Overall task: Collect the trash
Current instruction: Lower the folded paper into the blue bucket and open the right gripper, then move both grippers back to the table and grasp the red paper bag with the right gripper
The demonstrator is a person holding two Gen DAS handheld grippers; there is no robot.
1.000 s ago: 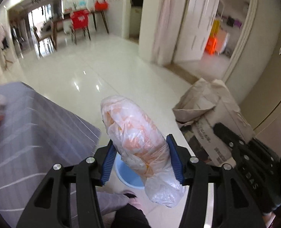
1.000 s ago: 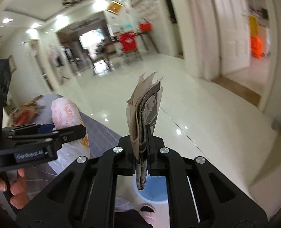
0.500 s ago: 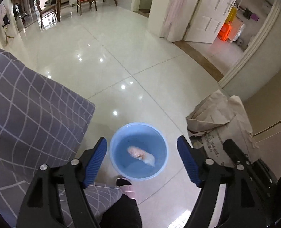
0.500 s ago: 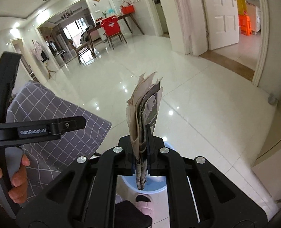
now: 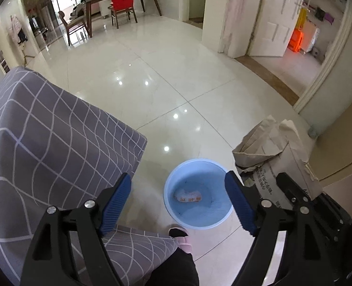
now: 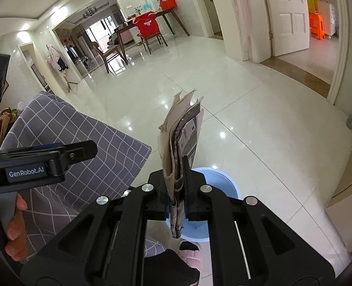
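While the blue bin [image 5: 198, 196] on the floor already holds 1 plastic bag [image 5: 188, 196], carry the right hand-held gripper [image 6: 178, 205], pinching folded paper [image 6: 181, 143], over it; the left hand-held gripper [image 5: 178, 205] has just spread, empty.

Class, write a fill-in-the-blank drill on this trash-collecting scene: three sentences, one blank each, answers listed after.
1. The plastic bag lies inside the blue ____.
2. The right claw is shut on a wad of folded ____.
3. The left claw, with nothing between its pads, is ____.

Missing words: bucket; paper; open
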